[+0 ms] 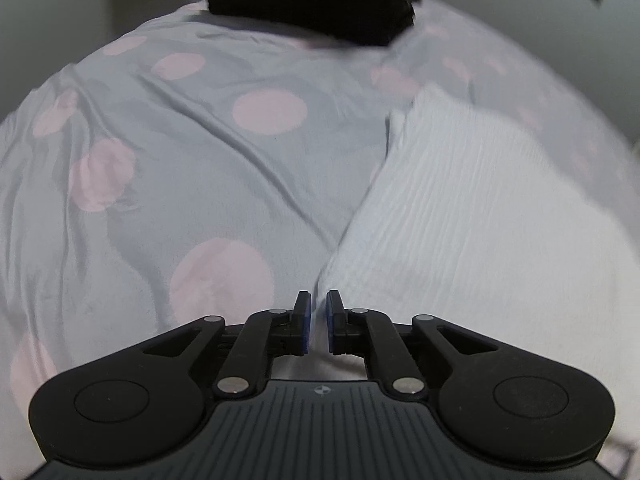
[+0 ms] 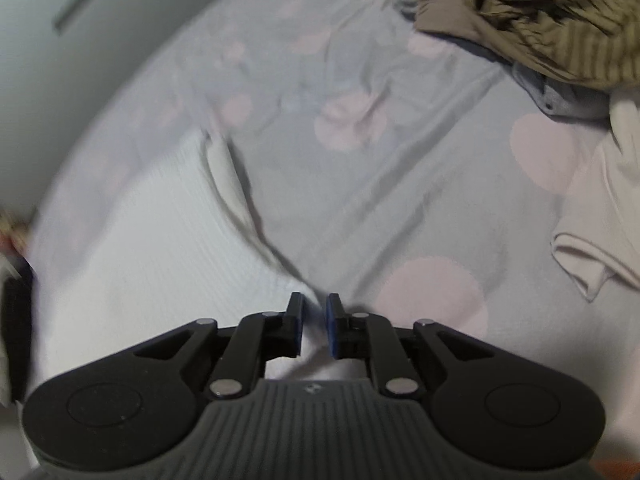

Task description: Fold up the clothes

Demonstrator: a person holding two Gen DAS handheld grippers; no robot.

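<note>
Left wrist: white ribbed garment (image 1: 460, 216) pinched by both hand-held grippers (image 1: 319, 312) (image 2: 314, 314), folded edge

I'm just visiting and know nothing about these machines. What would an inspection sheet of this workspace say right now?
Surface: grey sheet with pink dots, wrinkled.
Job's things: white ribbed garment, pinched at two points near its edge.
Clutter: folded stack, black under white, at the far end; unfolded pile topped by a tan striped garment; pale garment beside it.
Grippers: left gripper and right gripper, each nearly closed on the white fabric.
Cables: nothing seen.
Surroundings: pale wall; edges blurred.
</note>
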